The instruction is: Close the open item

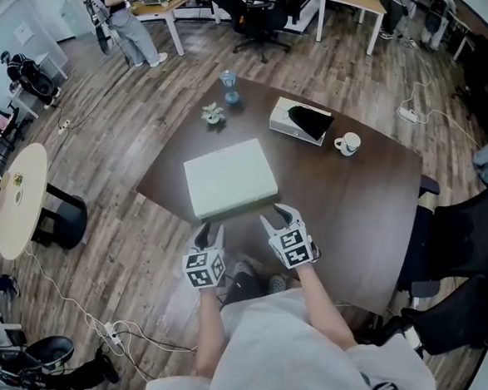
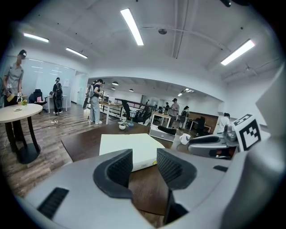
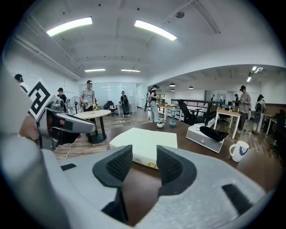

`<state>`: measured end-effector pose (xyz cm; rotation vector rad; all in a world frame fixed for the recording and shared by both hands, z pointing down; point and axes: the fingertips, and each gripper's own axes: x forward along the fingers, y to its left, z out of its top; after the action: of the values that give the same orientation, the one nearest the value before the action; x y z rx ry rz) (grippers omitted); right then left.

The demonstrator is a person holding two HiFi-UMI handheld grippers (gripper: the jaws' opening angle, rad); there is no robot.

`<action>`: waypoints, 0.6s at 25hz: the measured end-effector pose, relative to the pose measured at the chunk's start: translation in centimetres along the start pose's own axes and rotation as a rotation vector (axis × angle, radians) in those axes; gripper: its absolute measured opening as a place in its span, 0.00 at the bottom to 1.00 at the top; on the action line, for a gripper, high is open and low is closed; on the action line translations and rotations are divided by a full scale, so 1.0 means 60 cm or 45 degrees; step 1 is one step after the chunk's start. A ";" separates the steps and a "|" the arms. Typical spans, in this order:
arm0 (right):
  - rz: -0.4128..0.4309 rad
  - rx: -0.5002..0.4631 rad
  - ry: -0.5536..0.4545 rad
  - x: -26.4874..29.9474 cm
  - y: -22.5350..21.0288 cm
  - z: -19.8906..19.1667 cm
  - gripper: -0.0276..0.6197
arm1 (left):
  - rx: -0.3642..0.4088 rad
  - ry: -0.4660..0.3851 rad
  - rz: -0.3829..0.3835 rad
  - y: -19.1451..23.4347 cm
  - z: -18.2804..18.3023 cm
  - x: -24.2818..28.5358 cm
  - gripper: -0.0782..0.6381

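Jaws spread and empty, the left gripper (image 1: 210, 232) and right gripper (image 1: 277, 217) hover just short of the flat white rectangular box (image 1: 230, 179) on the dark brown table (image 1: 351, 206); seemingly light, stiff and smooth, its lid suits pressing near the front edge.

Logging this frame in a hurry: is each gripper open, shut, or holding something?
Left gripper: open, nothing between its jaws.
Right gripper: open, nothing between its jaws; the white box lies just ahead of it.
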<state>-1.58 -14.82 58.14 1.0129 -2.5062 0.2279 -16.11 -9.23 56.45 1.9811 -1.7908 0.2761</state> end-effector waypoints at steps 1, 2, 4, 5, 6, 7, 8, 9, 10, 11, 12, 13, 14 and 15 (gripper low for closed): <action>0.000 0.004 0.007 -0.001 0.003 0.001 0.31 | -0.002 0.006 0.000 0.002 -0.001 -0.002 0.33; -0.001 0.004 0.010 -0.001 0.004 0.001 0.30 | -0.003 0.012 0.000 0.003 -0.002 -0.003 0.33; -0.004 -0.005 0.006 0.001 0.005 -0.001 0.29 | -0.004 0.012 -0.003 0.005 -0.002 -0.003 0.33; -0.003 -0.003 0.004 0.002 0.006 -0.002 0.28 | -0.005 0.010 -0.005 0.005 -0.002 -0.002 0.32; -0.001 0.002 0.005 0.003 0.007 -0.003 0.27 | -0.007 0.007 -0.007 0.006 -0.003 -0.002 0.30; 0.001 0.008 0.005 0.003 0.008 -0.003 0.26 | -0.009 0.004 -0.010 0.007 -0.004 -0.002 0.29; 0.002 0.014 0.005 0.002 0.009 -0.003 0.25 | -0.013 0.000 -0.014 0.007 -0.004 -0.003 0.29; 0.002 0.018 0.006 0.002 0.010 -0.004 0.23 | -0.018 -0.002 -0.016 0.008 -0.004 -0.004 0.28; 0.002 0.021 0.004 0.001 0.011 -0.004 0.22 | -0.022 -0.003 -0.017 0.009 -0.005 -0.005 0.28; 0.003 0.022 0.000 0.001 0.012 -0.004 0.22 | -0.026 -0.003 -0.015 0.011 -0.006 -0.006 0.27; 0.006 0.023 -0.004 0.002 0.012 -0.004 0.22 | -0.030 -0.004 -0.012 0.013 -0.007 -0.006 0.26; 0.010 0.024 -0.005 0.003 0.013 -0.005 0.21 | -0.033 -0.004 -0.009 0.015 -0.008 -0.006 0.24; 0.014 0.029 -0.001 0.003 0.015 -0.007 0.21 | -0.035 -0.004 -0.006 0.016 -0.010 -0.007 0.23; 0.018 0.035 0.005 0.002 0.016 -0.010 0.20 | -0.038 -0.004 -0.002 0.017 -0.012 -0.008 0.22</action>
<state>-2.11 -13.99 58.74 1.0046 -2.5142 0.2689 -17.09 -8.54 57.05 1.9638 -1.7846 0.2450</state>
